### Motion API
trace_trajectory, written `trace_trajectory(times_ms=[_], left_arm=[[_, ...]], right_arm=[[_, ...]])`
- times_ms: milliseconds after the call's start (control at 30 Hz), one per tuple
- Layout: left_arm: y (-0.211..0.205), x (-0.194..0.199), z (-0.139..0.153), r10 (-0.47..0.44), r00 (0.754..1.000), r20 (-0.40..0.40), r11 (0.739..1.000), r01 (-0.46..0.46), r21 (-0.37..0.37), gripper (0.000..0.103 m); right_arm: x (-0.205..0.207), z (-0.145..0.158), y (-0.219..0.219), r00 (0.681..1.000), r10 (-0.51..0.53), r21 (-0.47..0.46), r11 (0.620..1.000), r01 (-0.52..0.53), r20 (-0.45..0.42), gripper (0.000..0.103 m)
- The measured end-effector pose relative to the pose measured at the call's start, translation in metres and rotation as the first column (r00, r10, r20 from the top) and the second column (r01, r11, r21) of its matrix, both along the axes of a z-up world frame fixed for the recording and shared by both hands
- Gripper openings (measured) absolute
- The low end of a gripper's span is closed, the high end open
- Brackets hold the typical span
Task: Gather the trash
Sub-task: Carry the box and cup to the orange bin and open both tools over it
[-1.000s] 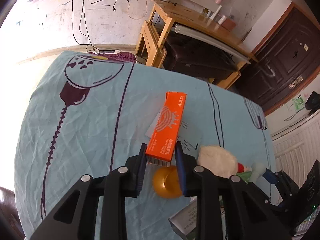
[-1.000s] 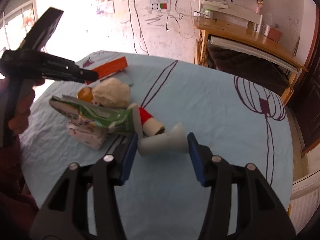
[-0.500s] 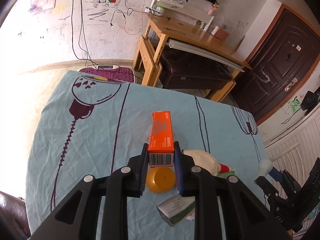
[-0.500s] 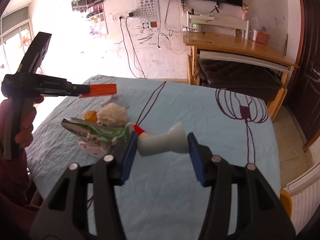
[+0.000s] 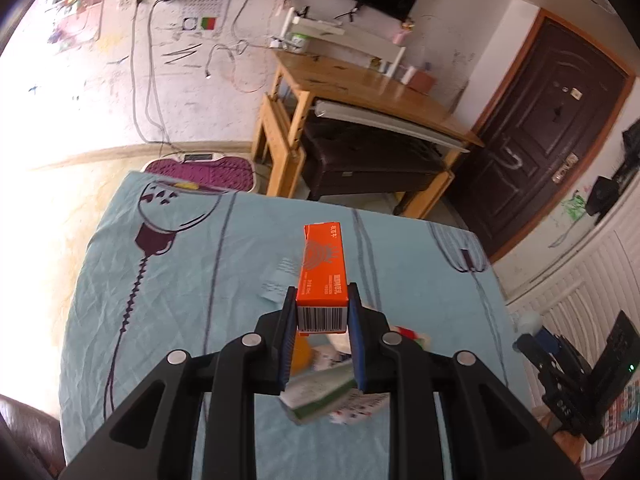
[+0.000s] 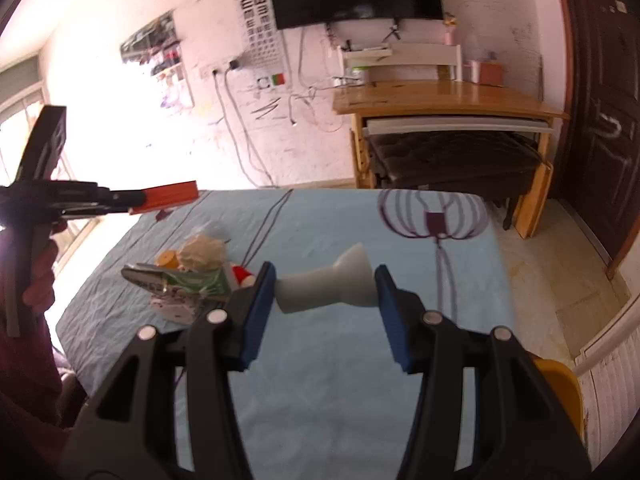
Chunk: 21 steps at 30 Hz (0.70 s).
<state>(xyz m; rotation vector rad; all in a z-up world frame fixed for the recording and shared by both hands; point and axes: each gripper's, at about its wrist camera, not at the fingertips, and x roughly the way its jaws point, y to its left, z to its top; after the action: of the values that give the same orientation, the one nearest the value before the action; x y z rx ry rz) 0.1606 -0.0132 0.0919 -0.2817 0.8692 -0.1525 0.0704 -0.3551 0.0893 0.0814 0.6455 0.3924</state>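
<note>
My left gripper (image 5: 321,312) is shut on a long orange box (image 5: 323,270), barcode end toward the camera, held well above the light blue tablecloth (image 5: 168,280). In the right wrist view that orange box (image 6: 170,196) sticks out of the left gripper at the far left, above the table. My right gripper (image 6: 325,292) is shut on a white flared plastic piece (image 6: 326,286), lifted off the cloth. On the table lie a green packet (image 6: 180,280), a crumpled white wad (image 6: 202,252), an orange lid (image 6: 167,259) and a red-and-white cap (image 6: 242,274).
A wooden desk (image 5: 360,92) with a dark bench under it stands beyond the table. A dark door (image 5: 552,136) is at the right, a radiator (image 5: 568,312) beside it. A yellow rim (image 6: 560,384) shows below the table's right edge. A person's hand (image 6: 38,280) holds the left gripper.
Both grippers have risen with their loads: the orange box came off the table and swung straight ahead, the white piece lifted off the cloth. Both views now look higher over the table.
</note>
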Motion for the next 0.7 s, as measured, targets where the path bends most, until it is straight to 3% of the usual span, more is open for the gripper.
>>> trace_trajectory(times_ms=[433, 700], left_arm=[[-0.082, -0.016, 0.032, -0.153, 0.987, 0.050, 0.987, 0.150, 0.057, 0.019], [-0.150, -0.026, 0.038, -0.276, 0.960, 0.055, 0.958, 0.270, 0.102, 0.019]], right_arm=[[-0.022, -0.007, -0.092, 0.983, -0.183, 0.079, 0.980, 0.182, 0.008, 0.049], [-0.039, -0.022, -0.154, 0.952, -0.306, 0.104, 0.946, 0.305, -0.008, 0.049]])
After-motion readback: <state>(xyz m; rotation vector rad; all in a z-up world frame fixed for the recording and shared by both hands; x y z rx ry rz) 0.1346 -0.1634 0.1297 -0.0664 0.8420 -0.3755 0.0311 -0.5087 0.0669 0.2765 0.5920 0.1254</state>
